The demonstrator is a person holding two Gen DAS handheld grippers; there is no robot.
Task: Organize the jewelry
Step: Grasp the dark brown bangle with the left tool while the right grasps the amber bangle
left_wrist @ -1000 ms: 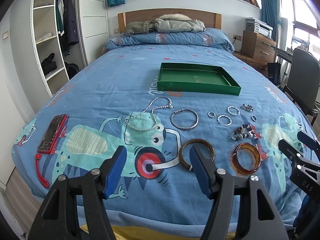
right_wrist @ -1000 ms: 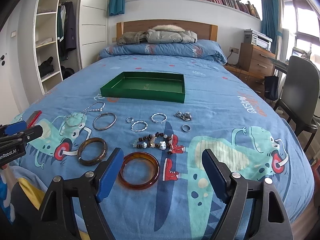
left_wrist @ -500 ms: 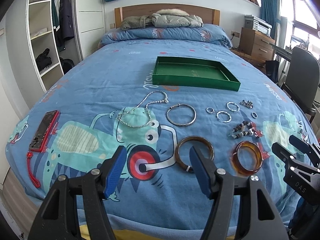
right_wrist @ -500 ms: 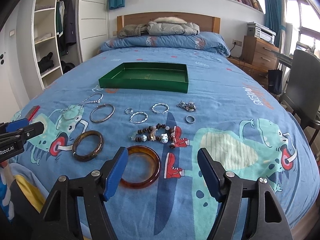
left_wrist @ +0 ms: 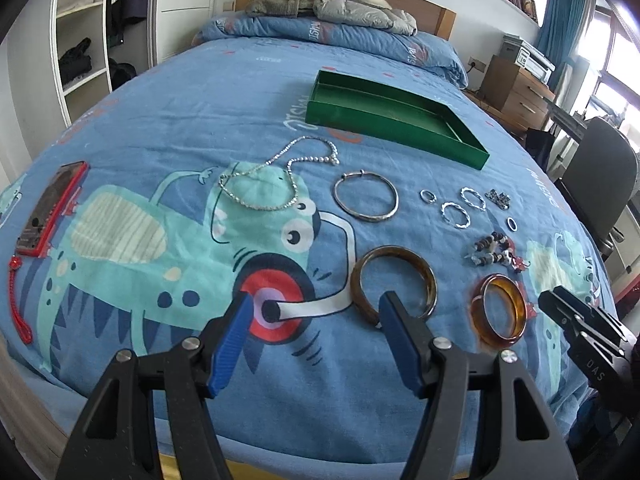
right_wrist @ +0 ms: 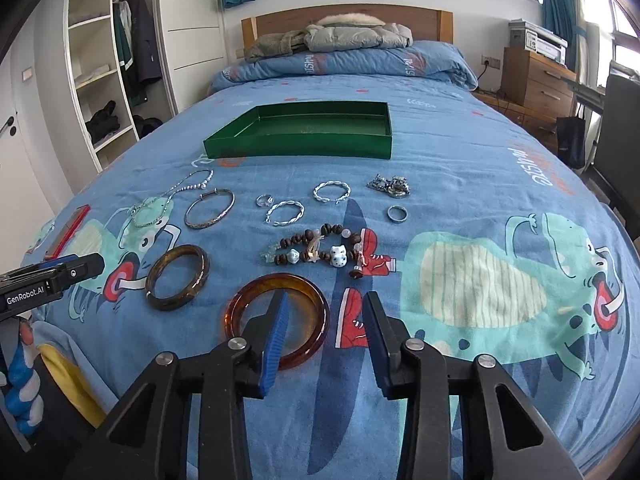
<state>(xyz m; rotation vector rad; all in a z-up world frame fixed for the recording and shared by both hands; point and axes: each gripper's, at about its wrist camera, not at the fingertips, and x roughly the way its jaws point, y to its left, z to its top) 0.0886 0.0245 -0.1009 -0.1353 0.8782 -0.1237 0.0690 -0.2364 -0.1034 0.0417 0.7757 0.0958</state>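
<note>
Jewelry lies on the blue bedspread in front of an empty green tray (left_wrist: 394, 124) (right_wrist: 296, 147). My left gripper (left_wrist: 316, 300) is open; its right fingertip overlaps the near-left rim of the dark brown bangle (left_wrist: 400, 252) (right_wrist: 176, 302). My right gripper (right_wrist: 326, 298) is closing. Its left finger is inside the amber bangle (right_wrist: 276, 280) (left_wrist: 500, 334) and its right finger outside, with the rim between them and untouched. Farther back lie a silver necklace (left_wrist: 260, 202) (right_wrist: 160, 204), a silver bangle (left_wrist: 366, 219) (right_wrist: 218, 218), a bead bracelet (right_wrist: 316, 252) (left_wrist: 492, 250) and several small rings (right_wrist: 286, 214).
A red-cased phone (left_wrist: 52, 208) (right_wrist: 68, 230) lies near the bed's left edge. The bed's near edge runs just below both grippers. A dark chair (left_wrist: 600, 168) and a wooden nightstand (right_wrist: 536, 88) stand to the right, with open wardrobe shelves (right_wrist: 104, 76) to the left.
Both grippers have dipped lower and nearer the bangles. The right jaws have narrowed from wide open to straddle the amber bangle's rim. The left jaws keep their width.
</note>
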